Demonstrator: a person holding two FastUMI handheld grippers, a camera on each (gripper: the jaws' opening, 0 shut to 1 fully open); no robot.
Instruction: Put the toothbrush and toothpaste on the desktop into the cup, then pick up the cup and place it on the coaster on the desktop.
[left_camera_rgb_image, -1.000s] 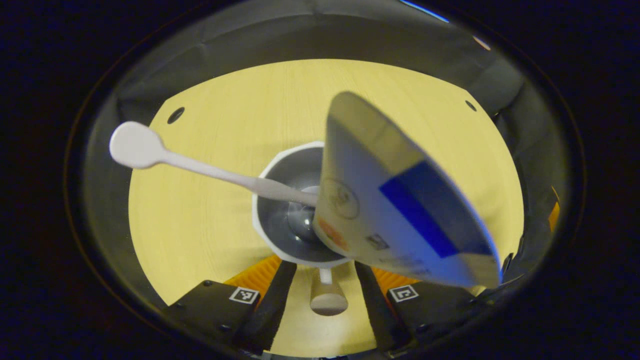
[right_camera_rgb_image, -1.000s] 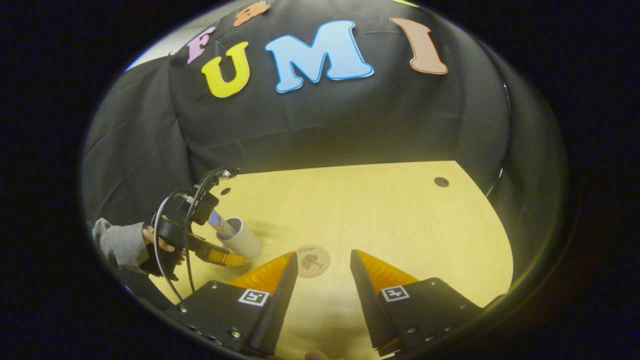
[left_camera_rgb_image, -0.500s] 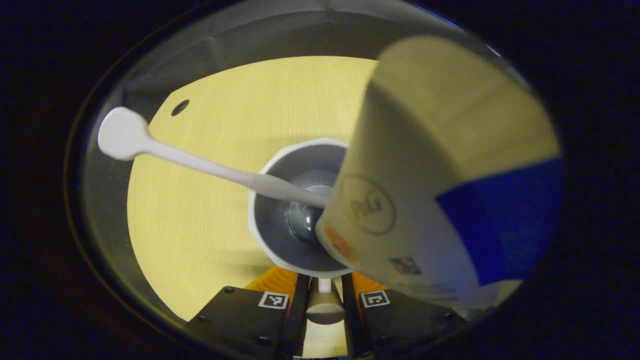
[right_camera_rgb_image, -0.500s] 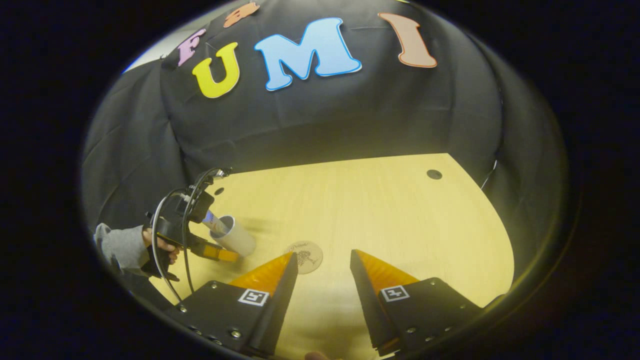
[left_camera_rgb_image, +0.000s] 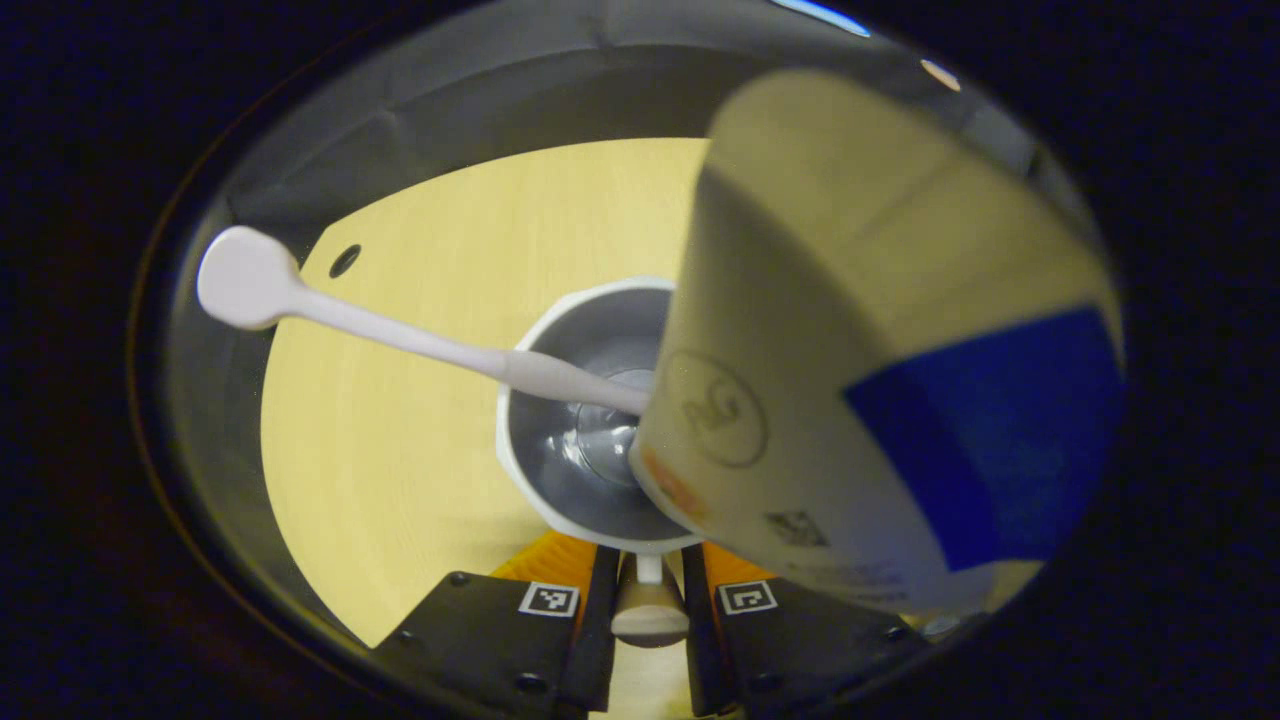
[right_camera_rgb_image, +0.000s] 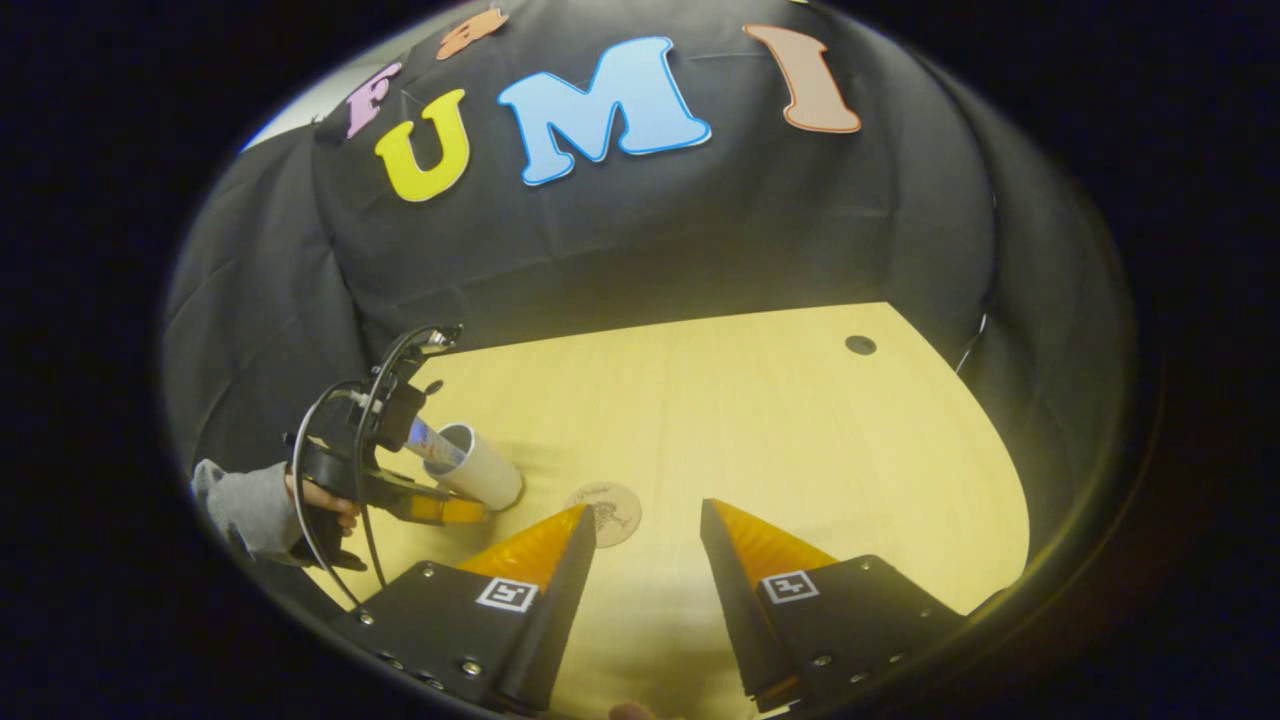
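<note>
My left gripper (left_camera_rgb_image: 648, 600) is clamped narrow on the handle (left_camera_rgb_image: 649, 612) of the cup (left_camera_rgb_image: 590, 415), which already holds the toothbrush (left_camera_rgb_image: 400, 335) and toothpaste (left_camera_rgb_image: 860, 360). The step in hand, I judge, is the lift: I should raise it straight and keep it level, since both contents lean out and could tip it. The right gripper view adds the coaster (right_camera_rgb_image: 603, 510), lying on the desktop (right_camera_rgb_image: 760, 410) just beside the cup, and my right gripper (right_camera_rgb_image: 640, 545), jaws wide and holding nothing.
</note>
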